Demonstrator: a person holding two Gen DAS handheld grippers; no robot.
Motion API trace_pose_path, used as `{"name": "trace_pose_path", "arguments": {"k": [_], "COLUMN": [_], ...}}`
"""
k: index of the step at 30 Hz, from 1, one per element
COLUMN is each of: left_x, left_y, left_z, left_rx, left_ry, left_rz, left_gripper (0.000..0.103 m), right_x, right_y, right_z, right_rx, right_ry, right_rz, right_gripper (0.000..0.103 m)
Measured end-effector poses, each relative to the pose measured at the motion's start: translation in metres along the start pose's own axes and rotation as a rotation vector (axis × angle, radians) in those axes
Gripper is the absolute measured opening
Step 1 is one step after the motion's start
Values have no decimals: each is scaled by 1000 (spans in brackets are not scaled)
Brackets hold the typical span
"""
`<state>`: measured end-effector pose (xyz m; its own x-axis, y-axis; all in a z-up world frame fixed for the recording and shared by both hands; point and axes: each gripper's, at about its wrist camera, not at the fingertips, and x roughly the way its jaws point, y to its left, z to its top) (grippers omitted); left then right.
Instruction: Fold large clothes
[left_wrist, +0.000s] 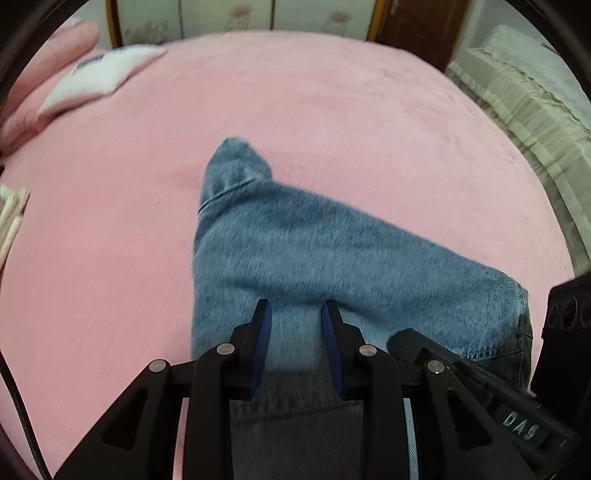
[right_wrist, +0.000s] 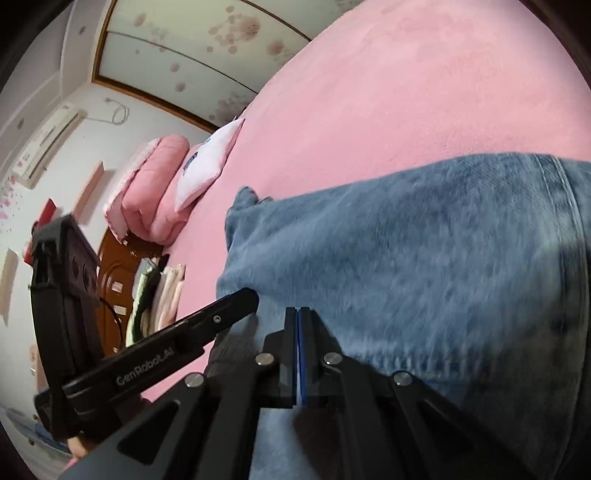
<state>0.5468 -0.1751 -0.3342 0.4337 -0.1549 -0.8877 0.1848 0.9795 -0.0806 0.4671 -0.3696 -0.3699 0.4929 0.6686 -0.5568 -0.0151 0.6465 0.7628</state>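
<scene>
A pair of blue denim jeans (left_wrist: 303, 251) lies folded on the pink bed cover (left_wrist: 295, 103), one end pointing away from me. My left gripper (left_wrist: 295, 310) hovers over the near part of the jeans with its jaws apart and nothing between them. In the right wrist view the jeans (right_wrist: 424, 251) fill the right side. My right gripper (right_wrist: 298, 312) has its jaws pressed together above the denim; no cloth shows between its pads. The left gripper's body (right_wrist: 166, 350) crosses the lower left of that view.
A white pillow (left_wrist: 99, 74) and a folded pink quilt (right_wrist: 155, 184) lie at the head of the bed. A stack of folded clothes (right_wrist: 159, 295) sits by the bed edge. A beige covered sofa (left_wrist: 524, 96) stands at the right. Wardrobe doors (right_wrist: 192, 48) are behind.
</scene>
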Motion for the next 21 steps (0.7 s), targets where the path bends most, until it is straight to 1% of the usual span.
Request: {"name": "trace_pose_path", "arguments": {"k": [1,3,4,5,6,7,8,11,13,14,15,16,17,18,19,20,21], "left_x": [3,5,6,9,14,16,17,19,14,9,-1,-5,-15,-26,-36,-41,-44], "left_y": [-3,-2,1,4,4,5,6,-3,-2,-2,-2,-2,1,4,7,8,9], "left_z": [2,6,9,12,20,24,28,25,24,26,14,13,6,-3,-11,-17,-23], "left_rx": [13,22,22,19,9,2,-2,-10,-18,-24,-30,-39,-47,-50,-47,-49,-56], "left_ry": [-1,3,7,10,14,18,20,24,38,45,46,50,56,61,68,78,90], "left_rz": [7,7,4,-2,-12,-18,-22,-34,-29,-30,-27,-18,19,59,83,94,97], "left_gripper": [26,26,26,26,26,26,26,22,20,19,19,19,19,19,19,20,21], "right_x": [-1,-13,-20,-31,-38,-49,-59,-85,-96,-100,-103,-108,-112,-117,-121,-124,-130], "right_y": [-4,-9,-10,-12,-14,-18,-24,-31,-27,-18,-12,-3,2,4,2,1,-2], "right_z": [1,5,6,6,6,2,0,-4,-6,-6,-7,-9,-10,-12,-14,-16,-21], "right_rx": [10,11,8,9,17,33,54,84,48,-9,-44,-89,-107,-107,-88,-74,-53], "right_ry": [-10,-50,-86,-123,-163,-196,-230,-322,-336,-340,-334,-328,-325,-315,-296,-278,-241], "right_rz": [7,-11,-45,-99,-127,-134,-168,-285,-361,-437,-486,-577,-685,-759,-794,-793,-769], "right_gripper": [0,0,0,0,0,0,0,0,0,0,0,0,0,3,6,6,6]}}
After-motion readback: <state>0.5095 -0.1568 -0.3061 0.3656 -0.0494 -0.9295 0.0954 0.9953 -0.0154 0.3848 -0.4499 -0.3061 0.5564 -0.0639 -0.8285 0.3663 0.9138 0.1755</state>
